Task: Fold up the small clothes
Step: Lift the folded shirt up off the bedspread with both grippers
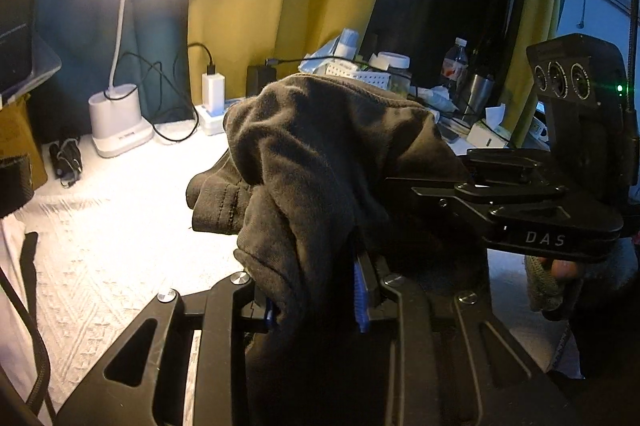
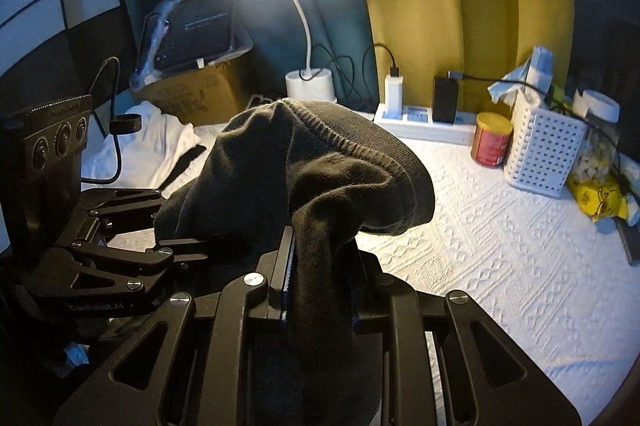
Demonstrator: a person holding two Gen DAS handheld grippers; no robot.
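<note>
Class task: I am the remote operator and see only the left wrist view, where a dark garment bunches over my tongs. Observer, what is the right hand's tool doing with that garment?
Observer: The right tongs are shut on a fold of the dark garment, which humps up over them.
Operator: Which part of the cloth is on top there?
Observer: A ribbed hem runs across the top of the hump.
Operator: What stands on the white cloth to the right?
Observer: A red can with a yellow lid, beside a white perforated basket.
Operator: And beyond the basket?
Observer: A clear jar with a white lid and a yellow packet.
</note>
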